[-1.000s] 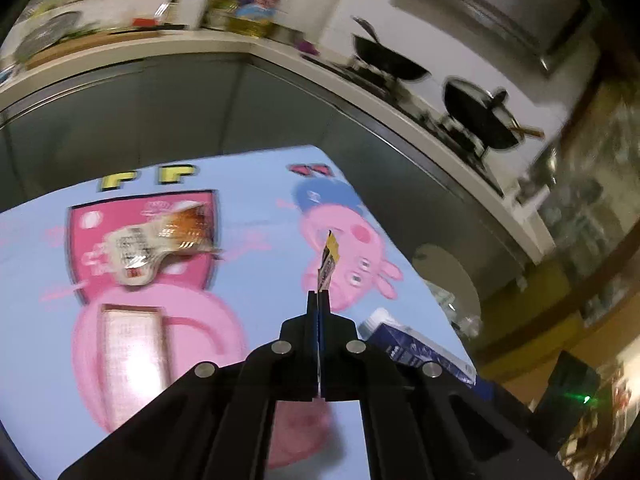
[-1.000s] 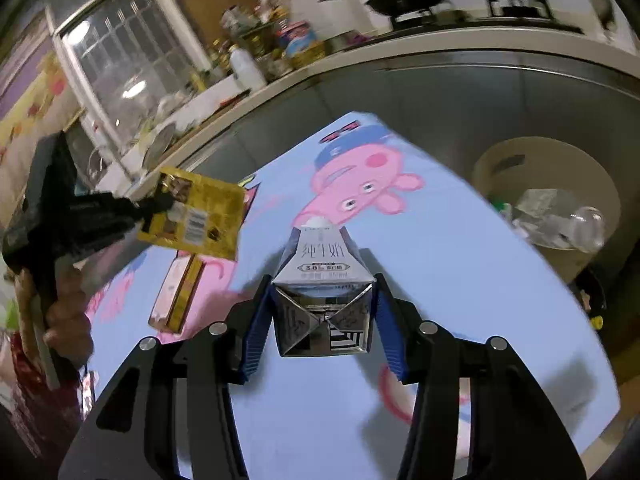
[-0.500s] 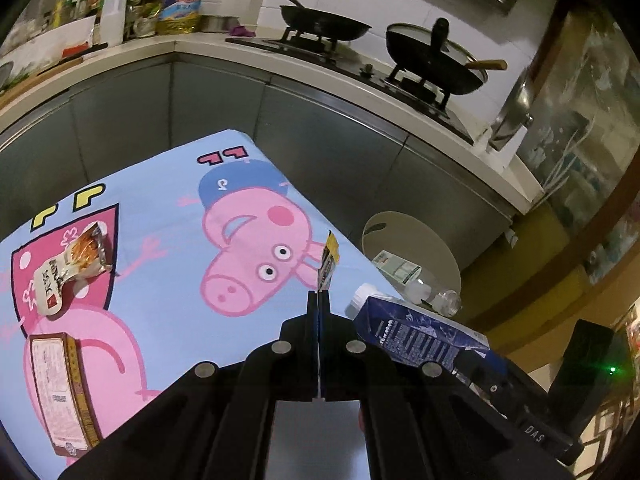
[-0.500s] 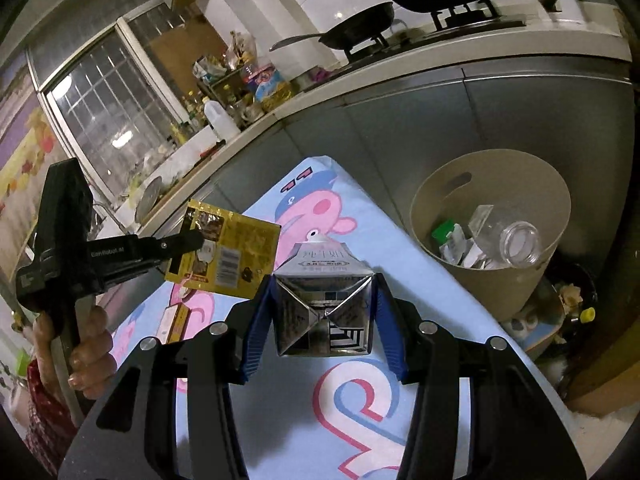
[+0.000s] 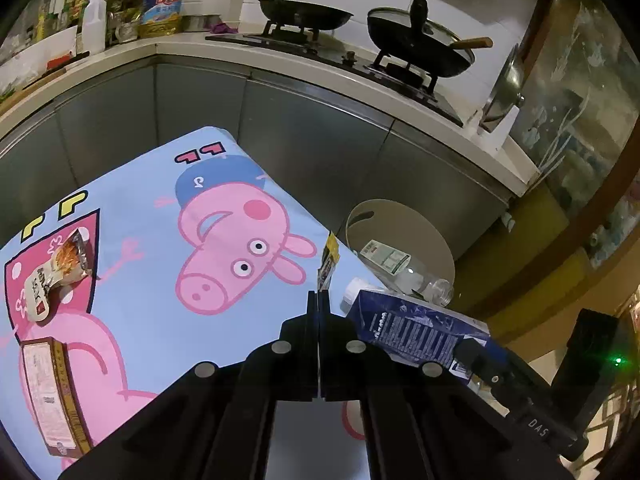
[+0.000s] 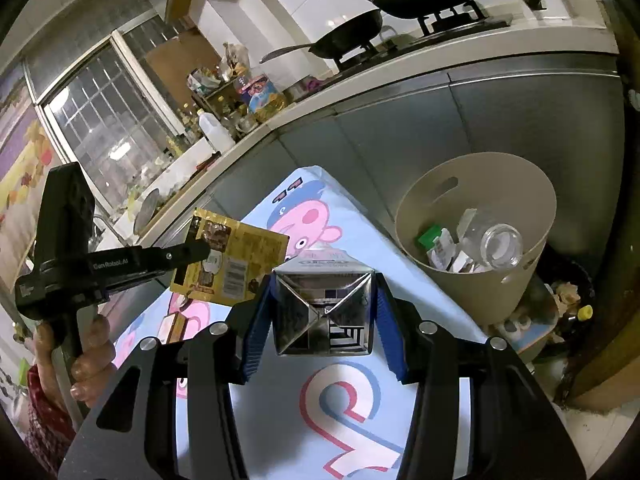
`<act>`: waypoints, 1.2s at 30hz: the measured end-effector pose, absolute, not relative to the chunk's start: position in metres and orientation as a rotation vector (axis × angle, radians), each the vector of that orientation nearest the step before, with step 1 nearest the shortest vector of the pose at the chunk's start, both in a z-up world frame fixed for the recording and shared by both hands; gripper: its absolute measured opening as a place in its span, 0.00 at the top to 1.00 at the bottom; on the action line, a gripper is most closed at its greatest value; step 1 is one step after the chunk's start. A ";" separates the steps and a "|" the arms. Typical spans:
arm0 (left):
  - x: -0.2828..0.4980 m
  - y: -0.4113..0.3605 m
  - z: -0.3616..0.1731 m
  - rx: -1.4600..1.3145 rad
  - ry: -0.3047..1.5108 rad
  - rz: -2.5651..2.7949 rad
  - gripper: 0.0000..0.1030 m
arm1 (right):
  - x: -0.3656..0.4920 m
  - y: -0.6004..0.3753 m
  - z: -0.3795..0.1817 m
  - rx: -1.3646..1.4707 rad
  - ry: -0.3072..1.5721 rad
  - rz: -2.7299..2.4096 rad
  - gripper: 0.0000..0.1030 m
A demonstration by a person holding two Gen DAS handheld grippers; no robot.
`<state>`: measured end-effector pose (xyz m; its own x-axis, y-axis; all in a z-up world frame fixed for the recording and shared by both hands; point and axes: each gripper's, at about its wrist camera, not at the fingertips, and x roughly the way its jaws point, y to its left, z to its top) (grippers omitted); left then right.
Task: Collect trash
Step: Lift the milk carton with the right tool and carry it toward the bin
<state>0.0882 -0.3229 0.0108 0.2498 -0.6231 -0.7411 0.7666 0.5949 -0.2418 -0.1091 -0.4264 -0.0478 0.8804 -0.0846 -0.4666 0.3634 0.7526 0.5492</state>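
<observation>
My left gripper (image 5: 319,300) is shut on a flat yellow wrapper (image 5: 328,260), held edge-on above the table's right edge; the wrapper also shows in the right wrist view (image 6: 236,264). My right gripper (image 6: 326,300) is shut on a blue and white milk carton (image 6: 324,312), which also shows in the left wrist view (image 5: 416,336). A beige trash bin (image 6: 472,292) stands on the floor right of the table, holding a clear bottle (image 6: 500,244) and scraps. It also shows in the left wrist view (image 5: 400,224).
A snack bag (image 5: 56,272) and a brown box (image 5: 52,392) lie on the left of the Peppa Pig tablecloth (image 5: 160,240). A counter with a stove and pans (image 5: 416,48) runs behind. Small litter (image 6: 572,300) lies on the floor by the bin.
Both grippers have swung right with their loads, toward the table's right edge. The bin has come into fuller view and looks nearer.
</observation>
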 end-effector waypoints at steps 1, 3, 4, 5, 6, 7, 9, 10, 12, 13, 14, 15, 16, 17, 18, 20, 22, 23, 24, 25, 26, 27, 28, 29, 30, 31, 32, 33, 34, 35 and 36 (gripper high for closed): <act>0.087 -0.324 0.010 0.188 0.912 -0.953 1.00 | -0.110 -0.427 -0.048 0.682 0.435 -0.255 0.54; 0.085 -0.328 0.009 0.205 0.906 -0.948 1.00 | -0.112 -0.428 -0.049 0.686 0.435 -0.256 0.54; 0.084 -0.330 0.009 0.212 0.904 -0.945 1.00 | -0.112 -0.428 -0.050 0.688 0.436 -0.255 0.54; 0.083 -0.330 0.008 0.219 0.903 -0.941 1.00 | -0.113 -0.429 -0.051 0.691 0.436 -0.254 0.54; 0.082 -0.332 0.007 0.226 0.901 -0.937 1.00 | -0.113 -0.429 -0.051 0.693 0.437 -0.253 0.54; 0.082 -0.333 0.007 0.233 0.897 -0.929 1.00 | -0.114 -0.429 -0.052 0.694 0.437 -0.253 0.54; 0.079 -0.335 0.007 0.253 0.884 -0.913 1.00 | -0.114 -0.430 -0.052 0.697 0.435 -0.251 0.54; 0.078 -0.336 0.007 0.259 0.880 -0.910 1.00 | -0.114 -0.430 -0.052 0.696 0.436 -0.250 0.54; 0.077 -0.337 0.007 0.272 0.871 -0.903 1.00 | -0.114 -0.429 -0.053 0.691 0.446 -0.244 0.54; 0.076 -0.337 0.007 0.277 0.867 -0.901 1.00 | -0.113 -0.428 -0.055 0.683 0.461 -0.236 0.54; 0.076 -0.338 0.007 0.282 0.864 -0.899 1.00 | -0.113 -0.427 -0.056 0.676 0.471 -0.231 0.54; 0.075 -0.339 0.007 0.287 0.861 -0.898 1.00 | -0.114 -0.424 -0.057 0.663 0.475 -0.226 0.54; 0.074 -0.339 0.007 0.289 0.860 -0.898 1.00 | -0.114 -0.421 -0.058 0.650 0.479 -0.223 0.54; 0.074 -0.339 0.007 0.292 0.859 -0.898 1.00 | -0.115 -0.418 -0.058 0.630 0.489 -0.220 0.54; 0.074 -0.339 0.007 0.294 0.858 -0.896 1.00 | -0.116 -0.414 -0.059 0.615 0.497 -0.216 0.54; 0.072 -0.340 0.007 0.299 0.855 -0.892 1.00 | -0.119 -0.406 -0.063 0.582 0.520 -0.205 0.53; 0.072 -0.340 0.008 0.308 0.848 -0.886 1.00 | -0.123 -0.399 -0.070 0.560 0.546 -0.195 0.53; 0.071 -0.340 0.008 0.314 0.842 -0.881 1.00 | -0.125 -0.395 -0.076 0.550 0.563 -0.190 0.53; 0.070 -0.340 0.008 0.324 0.834 -0.874 1.00 | -0.126 -0.392 -0.080 0.540 0.579 -0.192 0.53; 0.070 -0.340 0.008 0.331 0.828 -0.869 1.00 | -0.127 -0.389 -0.084 0.529 0.592 -0.200 0.52; 0.069 -0.340 0.007 0.338 0.824 -0.864 1.00 | -0.128 -0.386 -0.089 0.515 0.609 -0.213 0.52; 0.069 -0.340 0.007 0.345 0.820 -0.858 1.00 | -0.128 -0.385 -0.092 0.512 0.618 -0.220 0.52; 0.069 -0.340 0.006 0.349 0.819 -0.852 1.00 | -0.128 -0.384 -0.094 0.515 0.623 -0.225 0.51; 0.069 -0.340 0.005 0.351 0.819 -0.848 1.00 | -0.127 -0.385 -0.096 0.521 0.628 -0.234 0.50; 0.069 -0.340 0.005 0.354 0.819 -0.843 1.00 | -0.126 -0.387 -0.097 0.524 0.635 -0.245 0.48; 0.070 -0.339 0.004 0.356 0.818 -0.838 1.00 | -0.124 -0.388 -0.097 0.525 0.642 -0.254 0.41; 0.070 -0.339 0.004 0.359 0.817 -0.836 1.00 | -0.123 -0.389 -0.098 0.526 0.643 -0.260 0.39; 0.070 -0.338 0.003 0.362 0.814 -0.832 1.00 | -0.122 -0.390 -0.098 0.525 0.640 -0.266 0.35; 0.069 -0.338 0.003 0.366 0.810 -0.828 1.00 | -0.119 -0.390 -0.096 0.518 0.640 -0.270 0.33; 0.069 -0.338 0.004 0.368 0.808 -0.826 1.00 | -0.117 -0.391 -0.096 0.513 0.641 -0.269 0.33; 0.069 -0.338 0.004 0.370 0.807 -0.825 1.00 | -0.114 -0.392 -0.094 0.506 0.643 -0.270 0.31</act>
